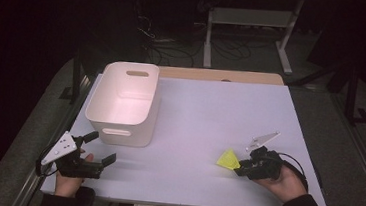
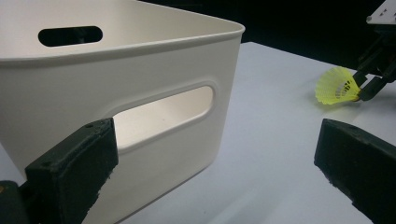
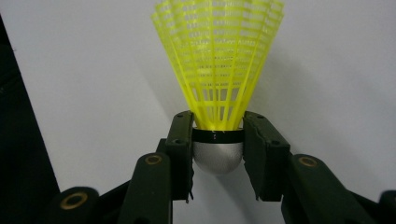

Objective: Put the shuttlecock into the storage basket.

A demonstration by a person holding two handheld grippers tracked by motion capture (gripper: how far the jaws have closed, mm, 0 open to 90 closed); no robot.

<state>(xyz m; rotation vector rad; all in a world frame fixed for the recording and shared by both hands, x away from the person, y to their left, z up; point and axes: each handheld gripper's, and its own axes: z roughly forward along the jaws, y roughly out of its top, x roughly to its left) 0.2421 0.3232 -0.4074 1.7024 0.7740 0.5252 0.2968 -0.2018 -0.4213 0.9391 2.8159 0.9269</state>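
Resting on one white table [image 1: 210, 115], near its left edge, one white plastic bin [image 1: 123, 103] with cut-out handles is shown, empty. Two hand-held grippers are counted: the left gripper [image 1: 100, 148], just in front of the bin, is held with its jaws wide apart on nothing, while the right gripper [image 3: 217, 140] is clamped on the rounded base of one yellow shuttlecock [image 3: 218, 60], at the table's right front. The shuttlecock is judged very light, its mesh skirt springy and easily crushed; the firm cap, though smooth, is judged the proper place for a hold.
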